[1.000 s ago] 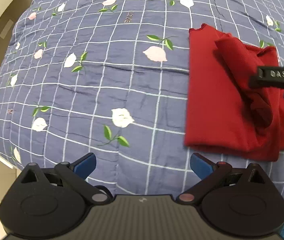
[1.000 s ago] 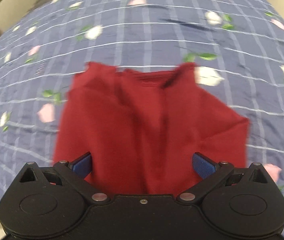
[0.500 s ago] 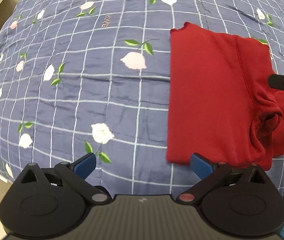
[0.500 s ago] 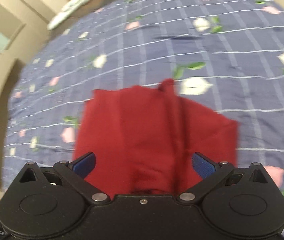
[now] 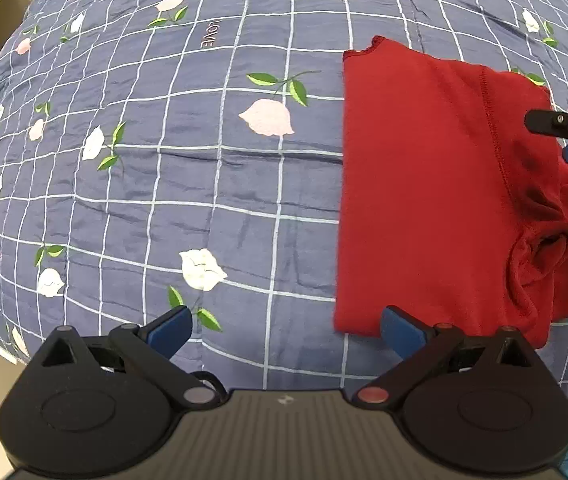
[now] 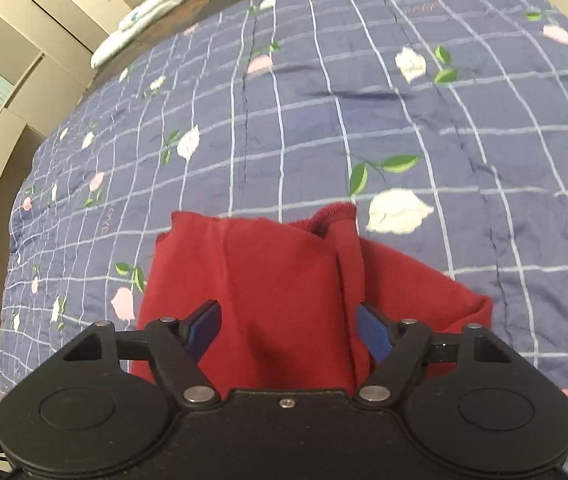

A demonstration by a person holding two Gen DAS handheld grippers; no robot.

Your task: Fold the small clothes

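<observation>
Blue checked bedding (image 5: 204, 184) with printed flowers covers the bed under us, and beyond its far edge we see pale cupboards (image 6: 24, 40).

Nearest to us, the left gripper (image 5: 286, 330) hangs over the bedding with its jaws wide apart, holding nothing; its right finger is just at the near corner of the red garment (image 5: 424, 200). The right gripper (image 6: 286, 326) has its jaws apart but narrower, over the near part of the garment (image 6: 276, 288), and we cannot tell if it touches the cloth.

The garment lies partly folded on the bed, with a loose bunched pocket at one side. We judge it light, soft and limp, so it will sag; corners or the stitched hem are the best places to pinch.
</observation>
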